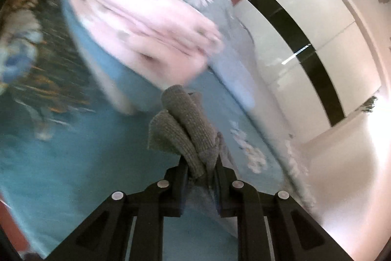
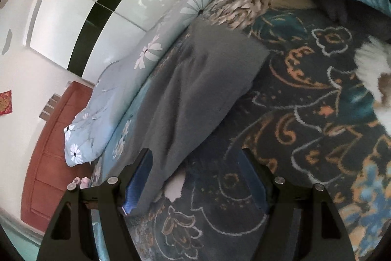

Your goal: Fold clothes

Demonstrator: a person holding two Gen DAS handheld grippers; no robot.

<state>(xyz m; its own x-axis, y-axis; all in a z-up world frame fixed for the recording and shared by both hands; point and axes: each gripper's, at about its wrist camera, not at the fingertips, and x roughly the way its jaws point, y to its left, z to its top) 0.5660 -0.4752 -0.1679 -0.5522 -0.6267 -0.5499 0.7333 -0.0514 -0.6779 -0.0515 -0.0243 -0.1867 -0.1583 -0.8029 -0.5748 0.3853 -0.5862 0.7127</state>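
Blurred teal sheet (image 1: 73,158) filled most of the left wrist view, its edges cut off; motion smear made the pink bundle (image 1: 144,26) on it hard to read, soft folded fabric at best. Patterned blanket (image 2: 305,114), dark plush with orange and pale scrollwork, covered the bed in the right view. Floral pillow (image 2: 117,89) lay along its far edge, pale blue with white daisies. Grey garment (image 2: 195,94), smooth and flat, lay spread on the blanket, its near corner draped over the right gripper's (image 2: 198,177) left finger. Right jaws stood wide, clamping nothing. Left gripper (image 1: 200,170) pointed forward over the sheet, jaws narrow, pinching a bunched ribbed knit (image 1: 185,129), grey, its lower part hidden between the fingers.
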